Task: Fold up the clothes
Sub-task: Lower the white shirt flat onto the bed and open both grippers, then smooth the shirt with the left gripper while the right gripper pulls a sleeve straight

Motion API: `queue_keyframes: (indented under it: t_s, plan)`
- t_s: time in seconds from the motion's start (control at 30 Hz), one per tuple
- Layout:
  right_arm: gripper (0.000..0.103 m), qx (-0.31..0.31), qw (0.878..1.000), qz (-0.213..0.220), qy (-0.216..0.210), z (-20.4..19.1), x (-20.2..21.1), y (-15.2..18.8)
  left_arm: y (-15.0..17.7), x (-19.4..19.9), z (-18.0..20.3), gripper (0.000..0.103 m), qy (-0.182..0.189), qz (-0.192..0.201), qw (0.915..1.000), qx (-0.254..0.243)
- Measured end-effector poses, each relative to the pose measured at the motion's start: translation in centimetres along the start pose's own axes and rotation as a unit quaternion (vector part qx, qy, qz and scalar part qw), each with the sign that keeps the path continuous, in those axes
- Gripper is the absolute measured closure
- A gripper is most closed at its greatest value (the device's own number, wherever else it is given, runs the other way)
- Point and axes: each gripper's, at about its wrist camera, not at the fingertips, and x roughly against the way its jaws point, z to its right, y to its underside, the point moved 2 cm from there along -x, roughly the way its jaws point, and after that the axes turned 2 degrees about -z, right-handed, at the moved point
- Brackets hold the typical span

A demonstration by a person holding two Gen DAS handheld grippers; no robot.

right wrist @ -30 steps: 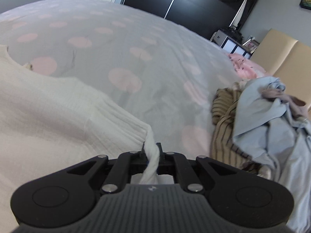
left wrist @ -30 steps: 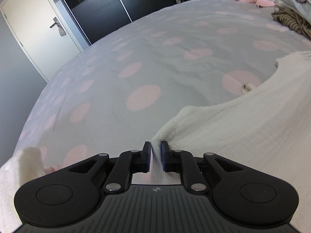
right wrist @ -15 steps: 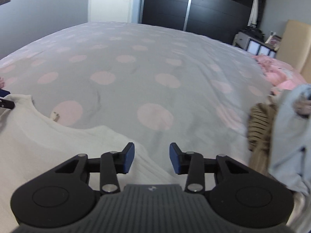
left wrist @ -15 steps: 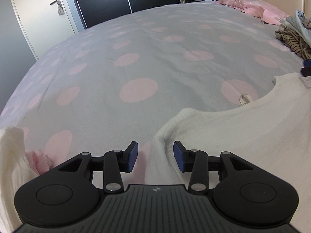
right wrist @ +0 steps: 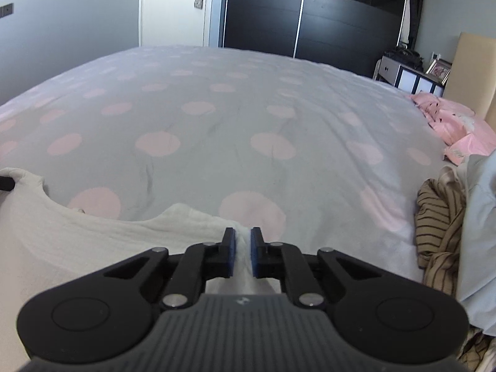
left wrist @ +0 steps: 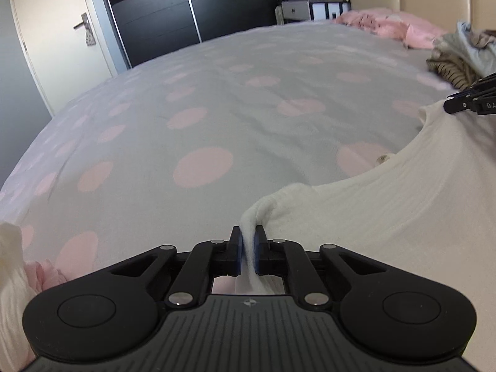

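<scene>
My left hand-held gripper (left wrist: 247,243) and right hand-held gripper (right wrist: 242,245) have just closed, each pinching the white top (left wrist: 387,217) on the bed (left wrist: 201,108). The top's lower part is cut off from view.

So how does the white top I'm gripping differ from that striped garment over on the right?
The white top lies spread out, plain and cream-white; the striped garment is crumpled in a heap, tan with dark stripes. The white top is pinched by the left gripper and right gripper, whose jaws have just been closing; the striped garment is untouched. Both rest on the spotted bedcover.
</scene>
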Motion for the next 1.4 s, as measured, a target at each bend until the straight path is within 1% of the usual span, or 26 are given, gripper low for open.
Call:
queue_keyframes:
  t_s: [0.07,0.1,0.13,0.17,0.2,0.23,0.3,0.4,0.53,0.7,0.8,0.9,0.93,1.03,1.17,1.23,1.27,1.33,1.4]
  plan:
    - [0.089,0.012,1.000,-0.019,0.003,-0.5,-0.8,0.4,0.1,-0.1,0.3,0.095,-0.005,-0.003,0.9999,-0.011]
    - [0.087,0.014,0.999,-0.029,0.007,-0.5,-1.0,0.6,0.1,0.1,0.4,0.092,-0.008,-0.002,0.9998,-0.017]
    - [0.082,0.010,0.999,-0.030,0.008,-0.3,-0.8,0.7,0.1,0.4,0.3,0.083,-0.011,-0.001,0.9997,-0.020]
    - [0.078,0.005,1.000,-0.028,0.010,-0.1,-0.4,0.7,0.0,1.0,0.2,0.078,-0.013,0.001,0.9997,-0.020]
    - [0.075,0.001,1.000,-0.024,0.010,0.1,0.1,0.6,0.0,1.5,0.1,0.067,-0.015,0.002,0.9997,-0.019]
    - [0.073,-0.002,1.000,-0.021,0.011,0.3,1.0,0.6,0.0,2.3,-0.1,0.061,-0.016,0.008,0.9997,-0.015]
    - [0.073,-0.005,1.000,-0.017,0.012,0.7,2.9,0.6,0.3,4.1,-0.4,0.060,-0.016,0.015,0.9997,-0.011]
    - [0.073,-0.012,1.000,-0.017,0.007,0.7,7.0,1.3,1.1,7.3,-0.1,0.059,-0.009,0.014,0.9998,-0.012]
    - [0.069,-0.018,0.999,-0.024,-0.011,-0.2,13.1,4.0,2.5,12.1,0.6,0.055,0.002,0.012,0.9999,-0.009]
    - [0.067,-0.035,0.997,-0.057,-0.036,-2.2,20.3,9.6,5.1,17.4,1.6,0.054,0.012,-0.003,0.9999,0.009]
    - [0.064,-0.037,0.997,-0.065,-0.035,-4.0,24.1,12.9,7.0,20.2,2.7,0.053,0.012,-0.004,0.9998,0.014]
    - [0.059,-0.041,0.996,-0.070,-0.034,-6.5,27.5,16.4,9.3,22.7,4.1,0.052,0.016,-0.005,0.9994,0.029]
    - [0.054,-0.041,0.996,-0.069,-0.038,-7.5,28.4,17.6,10.0,23.4,4.6,0.052,0.020,-0.007,0.9991,0.036]
    - [0.046,-0.035,0.996,-0.073,-0.039,-10.3,30.5,21.3,12.1,25.1,6.3,0.051,0.030,-0.017,0.9979,0.056]
    - [0.042,-0.039,0.993,-0.104,-0.032,-12.3,31.0,25.6,15.2,26.7,8.9,0.050,0.032,-0.031,0.9974,0.056]
    - [0.043,-0.030,0.993,-0.114,-0.027,-12.5,30.9,27.0,16.6,27.0,9.9,0.050,0.031,-0.043,0.9971,0.055]
    - [0.055,-0.027,0.992,-0.118,-0.029,-12.5,30.8,27.5,17.2,27.1,10.2,0.050,0.032,-0.050,0.9966,0.058]
    - [0.081,-0.053,0.990,-0.126,-0.041,-11.7,30.6,28.0,18.1,27.1,10.6,0.050,0.034,-0.063,0.9952,0.067]
    - [0.087,-0.080,0.988,-0.125,-0.041,-10.7,30.9,27.7,18.9,27.2,10.9,0.050,0.033,-0.072,0.9943,0.071]
